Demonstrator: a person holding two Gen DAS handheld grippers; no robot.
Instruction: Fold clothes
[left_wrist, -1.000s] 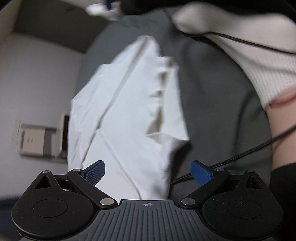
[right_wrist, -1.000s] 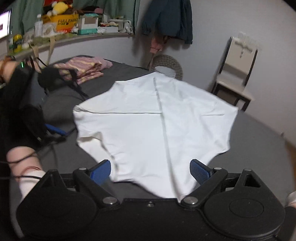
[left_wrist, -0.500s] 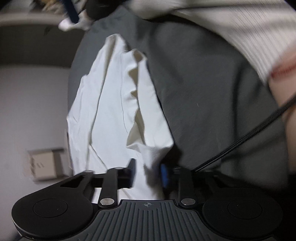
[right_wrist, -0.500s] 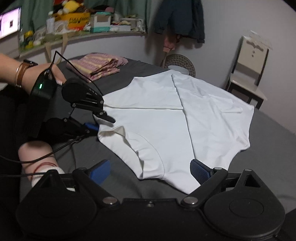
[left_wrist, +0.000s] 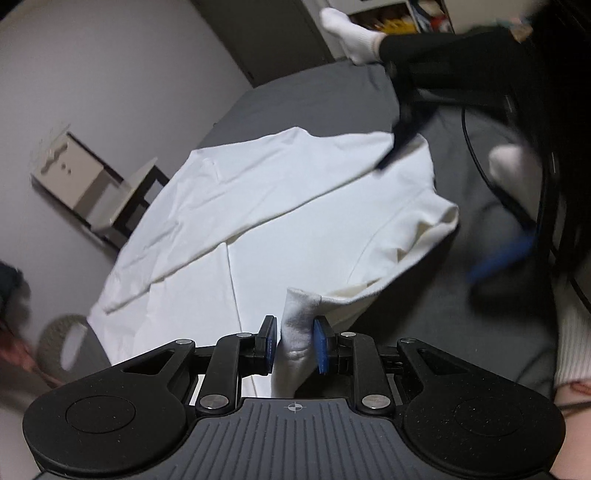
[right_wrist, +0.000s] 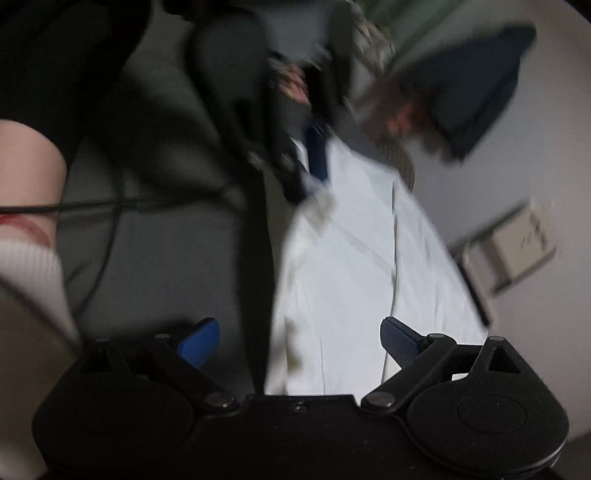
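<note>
- Our left gripper (left_wrist: 294, 341) had its jaws clamped on the shirt (left_wrist: 258, 206) edge.
- Our right gripper (right_wrist: 300, 338) hung with jaws apart above the bed (right_wrist: 166, 258).

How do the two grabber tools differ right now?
The left gripper has its jaws closed on a bunched edge of the white shirt; the right gripper has its jaws spread wide with nothing between them. The left gripper's view is sharp, the right gripper's view smeared. Both have blue pads and black linkages.

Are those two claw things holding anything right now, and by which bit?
The left gripper pinches the white shirt by a bunched edge. The right gripper holds nothing.
</note>
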